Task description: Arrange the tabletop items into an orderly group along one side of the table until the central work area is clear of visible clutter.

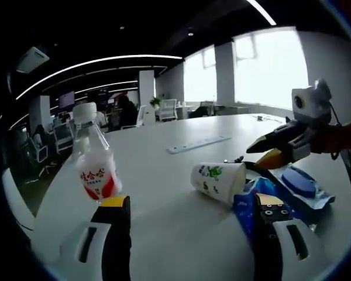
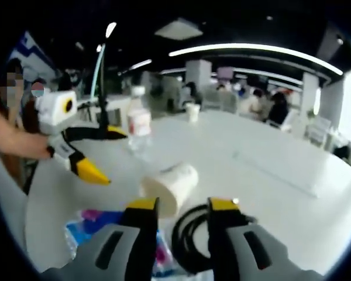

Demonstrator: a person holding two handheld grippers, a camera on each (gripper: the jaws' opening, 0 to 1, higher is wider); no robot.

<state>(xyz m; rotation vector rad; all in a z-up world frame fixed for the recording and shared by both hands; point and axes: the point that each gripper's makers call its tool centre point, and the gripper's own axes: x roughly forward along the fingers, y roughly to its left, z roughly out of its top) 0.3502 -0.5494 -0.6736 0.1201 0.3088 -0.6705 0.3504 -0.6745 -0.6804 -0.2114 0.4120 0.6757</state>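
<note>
While both grippers hover low over the white table (image 1: 181, 234), I read their states from each one's own camera. In the left gripper view, the left gripper (image 1: 190, 205) has its jaws spread wide, with nothing held between them. A small bottle (image 1: 94, 155) with a white cap and a red-and-white label stands upright just beyond the left jaw. A paper cup (image 1: 217, 181) lies on its side between the jaws' lines, farther out on the table. Just beside the cup, blue snack packets (image 1: 289, 187) lie flat, one of them partly covered by the right jaw. A white power strip (image 1: 198, 144) lies well beyond, toward the windows.

In the right gripper view, the right gripper (image 2: 178, 205) has its jaws parted by a moderate gap, and I see nothing clamped. The cup (image 2: 169, 184) lies tipped just ahead of the jaw tips. A coiled black cable (image 2: 190, 237) rests on the table beneath and between the jaws; I cannot tell whether it touches them. The packets (image 2: 88, 228) lie by the left jaw. The bottle (image 2: 139, 126) stands farther back.
</note>
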